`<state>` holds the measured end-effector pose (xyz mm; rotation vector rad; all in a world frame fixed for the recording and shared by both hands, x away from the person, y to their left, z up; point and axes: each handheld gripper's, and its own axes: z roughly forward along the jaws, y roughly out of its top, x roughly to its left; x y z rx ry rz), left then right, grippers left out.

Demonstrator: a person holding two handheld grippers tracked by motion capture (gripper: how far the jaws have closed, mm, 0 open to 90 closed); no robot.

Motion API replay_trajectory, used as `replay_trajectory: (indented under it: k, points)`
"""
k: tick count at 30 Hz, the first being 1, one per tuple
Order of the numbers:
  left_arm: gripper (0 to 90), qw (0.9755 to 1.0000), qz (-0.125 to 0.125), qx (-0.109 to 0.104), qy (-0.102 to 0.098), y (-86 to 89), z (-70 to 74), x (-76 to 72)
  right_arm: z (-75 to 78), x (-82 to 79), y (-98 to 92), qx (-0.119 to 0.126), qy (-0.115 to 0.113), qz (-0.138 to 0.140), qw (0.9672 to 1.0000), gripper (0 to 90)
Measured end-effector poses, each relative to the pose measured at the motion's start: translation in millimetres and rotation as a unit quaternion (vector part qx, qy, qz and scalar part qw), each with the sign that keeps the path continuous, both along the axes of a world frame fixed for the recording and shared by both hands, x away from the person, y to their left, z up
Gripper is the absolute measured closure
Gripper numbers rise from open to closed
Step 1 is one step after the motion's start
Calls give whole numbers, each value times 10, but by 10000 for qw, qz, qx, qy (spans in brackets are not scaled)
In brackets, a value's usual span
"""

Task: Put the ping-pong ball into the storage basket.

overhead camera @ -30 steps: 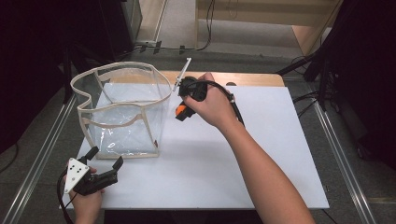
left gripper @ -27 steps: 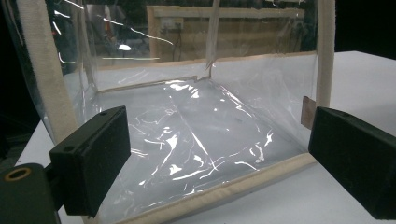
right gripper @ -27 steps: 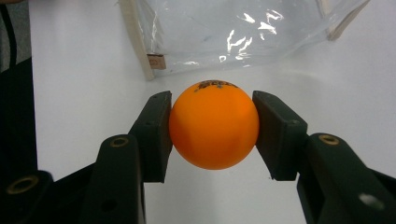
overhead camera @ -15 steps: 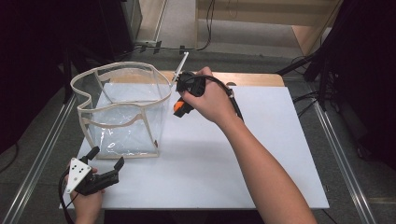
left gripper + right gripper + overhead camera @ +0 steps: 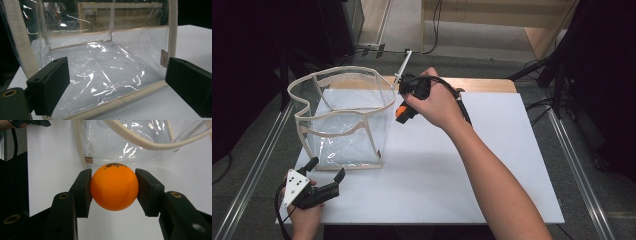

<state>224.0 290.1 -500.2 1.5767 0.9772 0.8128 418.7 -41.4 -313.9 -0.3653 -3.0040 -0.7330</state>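
Right gripper view: the right gripper (image 5: 113, 192) is clenching its fingers (image 5: 82, 192) on an orange ping-pong ball (image 5: 114, 187), just beside the clear bag's (image 5: 343, 117) rim toward the counter's (image 5: 472, 165) far edge. Left gripper (image 5: 326, 176) is waiting released at the near-left corner.

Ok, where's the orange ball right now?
The ball is clamped between the right gripper jaws, held above the white table just right of the clear bag, near its top edge in the high view.
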Motion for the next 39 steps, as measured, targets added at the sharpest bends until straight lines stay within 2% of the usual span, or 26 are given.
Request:
replay_trajectory:
  k: [15, 22, 39]
  points:
    - [61, 10000, 2, -5, 3, -1, 0, 1, 166, 29, 14, -48, -77, 49, 9999, 480]
    - [61, 10000, -10, -22, 7, 3, 0, 3, 264, 71, 23, -24, -100, -25, 9999, 480]
    - [61, 10000, -40, 3, 17, 5, 1, 5, 416, 160, 162, 8, -183, -7, 9998, 480]
